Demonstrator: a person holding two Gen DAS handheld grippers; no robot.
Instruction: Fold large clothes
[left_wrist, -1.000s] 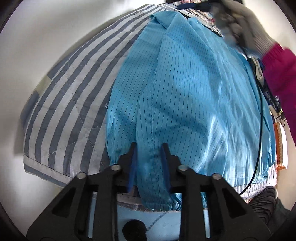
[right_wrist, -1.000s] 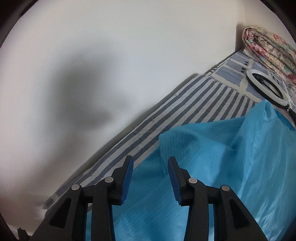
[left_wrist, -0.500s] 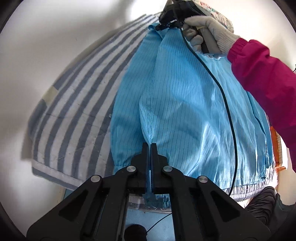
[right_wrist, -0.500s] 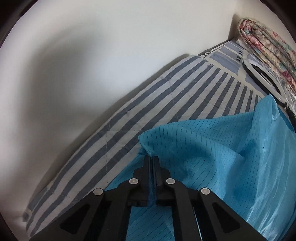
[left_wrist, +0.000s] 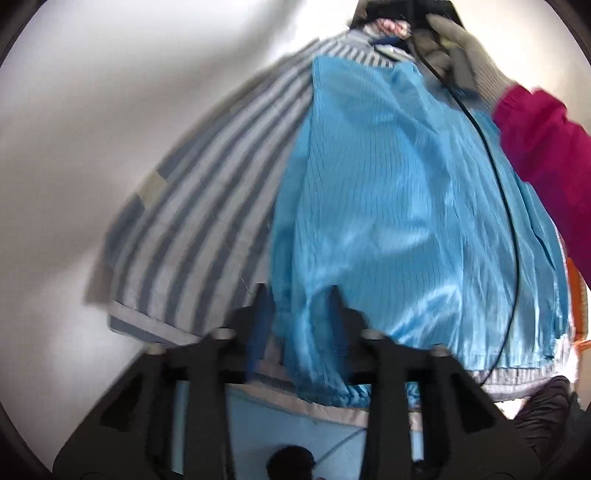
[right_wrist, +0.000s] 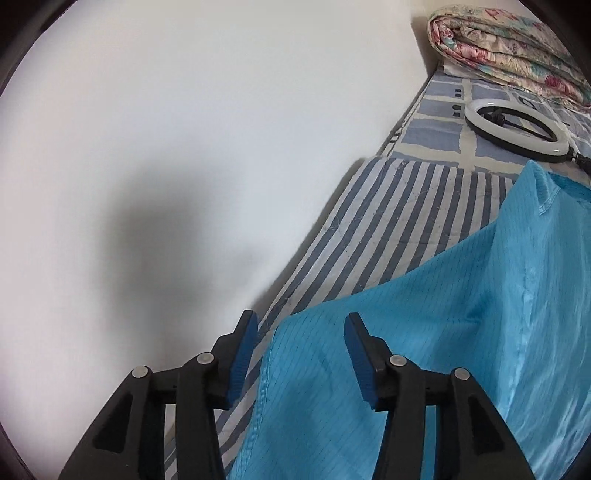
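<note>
A large light-blue pinstriped garment lies spread on a blue-and-white striped quilt. My left gripper is open at the garment's near elastic cuff end, with cloth lying between its fingers. My right gripper is open over the garment's folded left edge, which lies on the striped quilt. The gloved hand holding the right gripper shows at the garment's far end in the left wrist view, with a magenta sleeve.
A white wall runs close along the bed's left side. A ring light and a rolled floral quilt lie at the bed's far end. A black cable crosses the garment. The bed's near edge drops off.
Both grippers were shut on the garment half a second ago and have now opened, letting the cloth go. The garment's left part now lies folded over, with more striped quilt showing.
</note>
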